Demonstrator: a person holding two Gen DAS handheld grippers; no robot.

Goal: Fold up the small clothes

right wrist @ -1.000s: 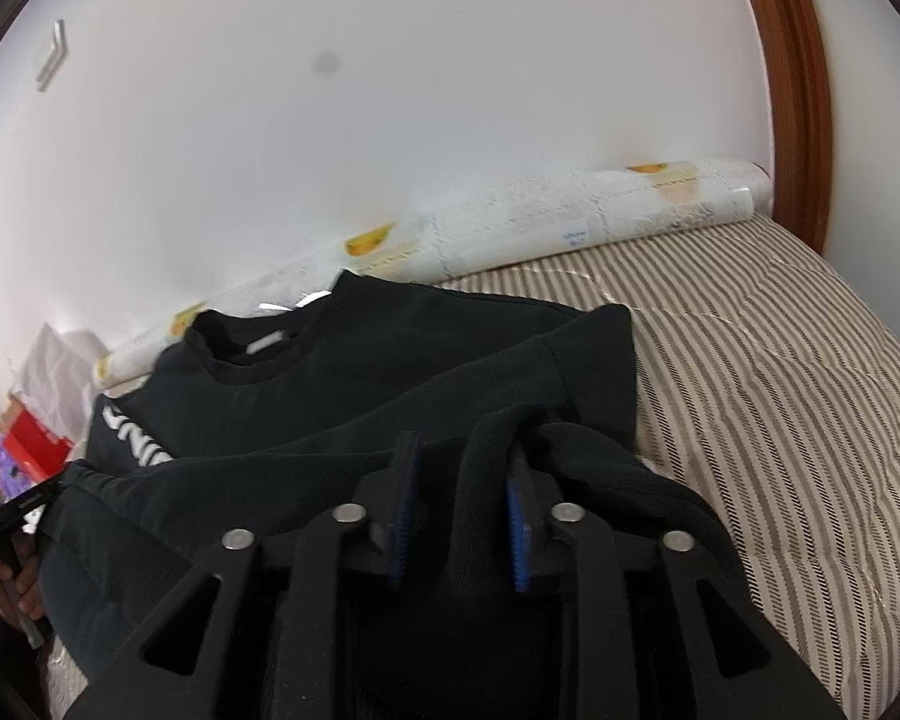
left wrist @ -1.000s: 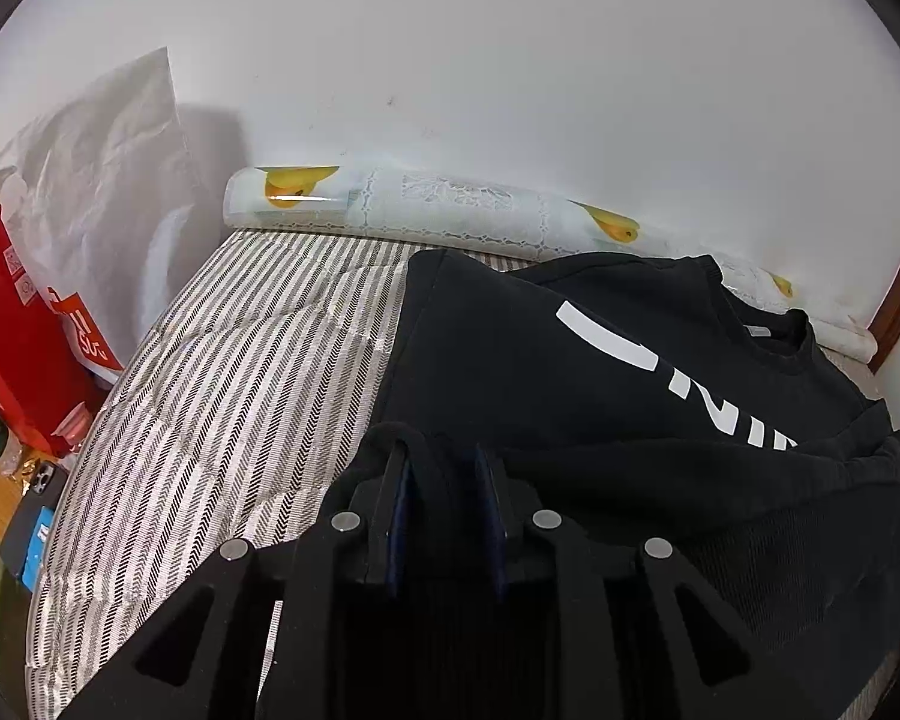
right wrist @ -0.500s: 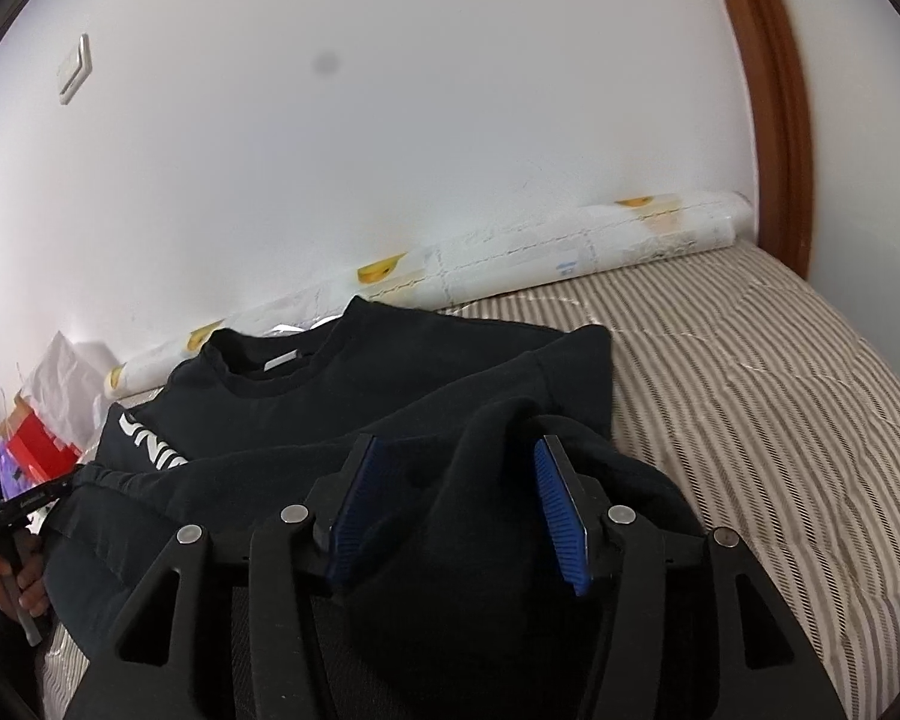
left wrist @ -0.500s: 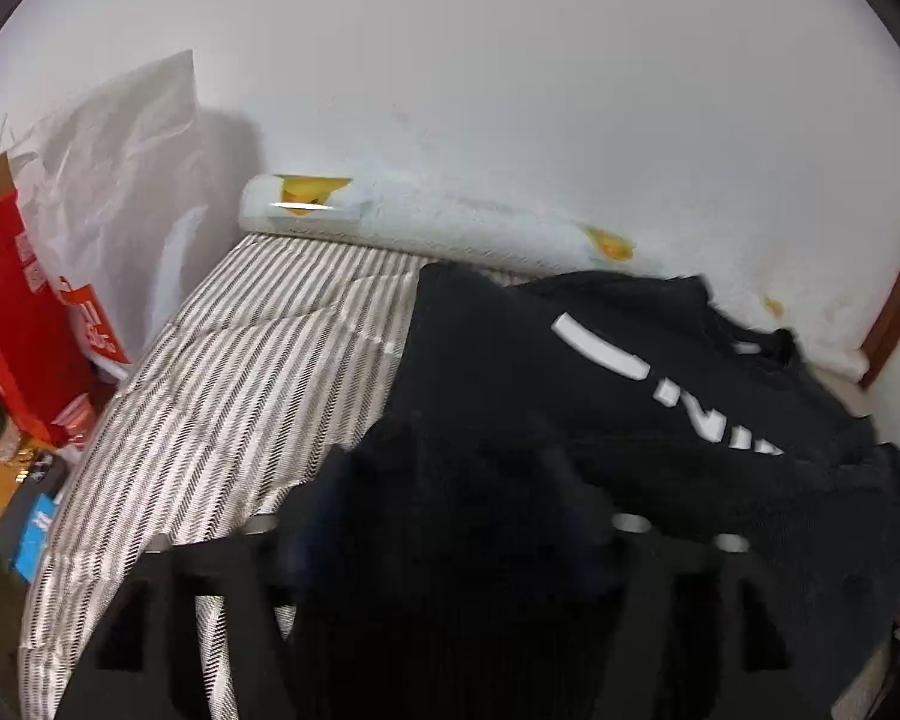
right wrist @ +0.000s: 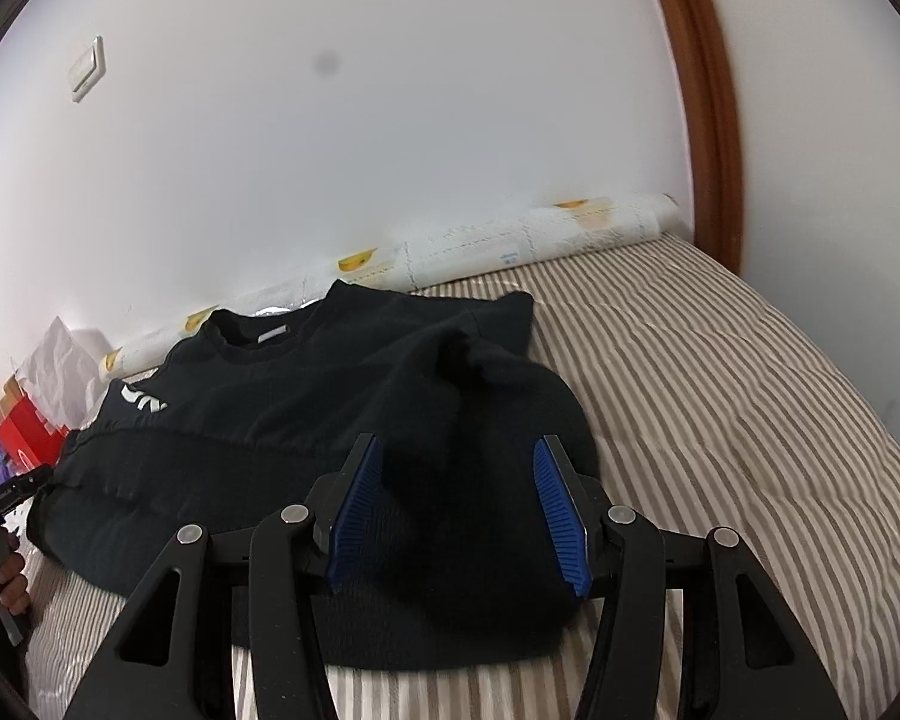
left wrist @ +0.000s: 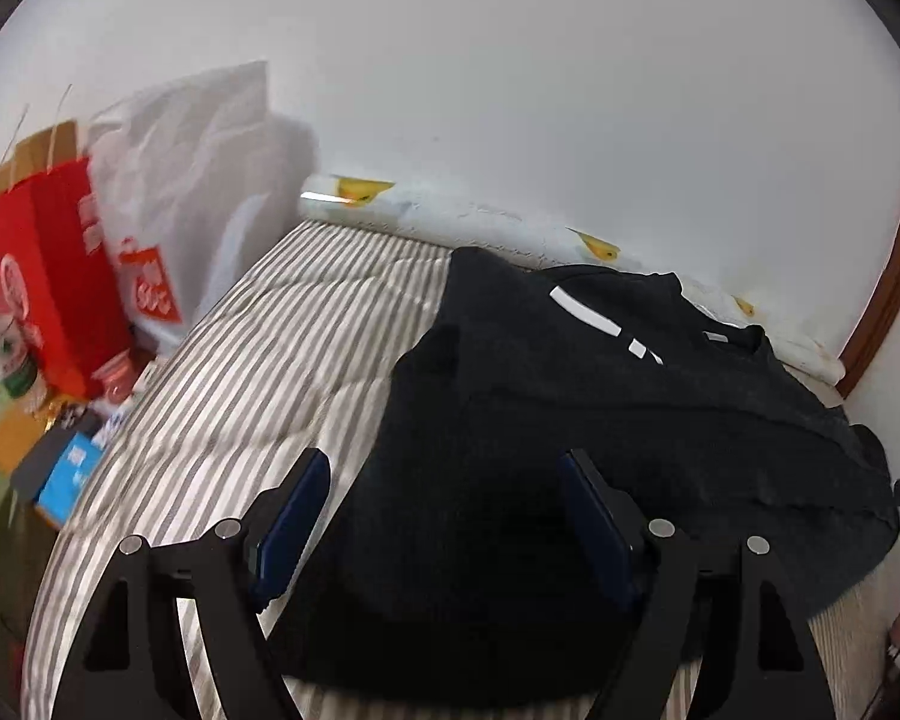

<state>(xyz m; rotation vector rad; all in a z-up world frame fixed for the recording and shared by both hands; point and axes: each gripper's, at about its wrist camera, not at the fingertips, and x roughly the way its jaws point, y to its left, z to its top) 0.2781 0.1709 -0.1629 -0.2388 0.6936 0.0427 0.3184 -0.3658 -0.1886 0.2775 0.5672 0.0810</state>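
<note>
A black sweatshirt with white lettering lies on the striped bed, its lower part folded up over the chest. It also shows in the right wrist view, collar toward the wall. My left gripper is open, its blue pads on either side of the garment's left folded edge, holding nothing. My right gripper is open over the garment's right folded edge, holding nothing. The striped bed extends to the right.
A rolled patterned sheet lies along the wall at the bed's far edge. A red bag and a white bag stand left of the bed, with boxes on the floor. A brown wooden frame rises at right.
Both grippers were shut on the sweatshirt's hem a second ago. They have opened, let the cloth drop onto the garment, and drawn back slightly.
</note>
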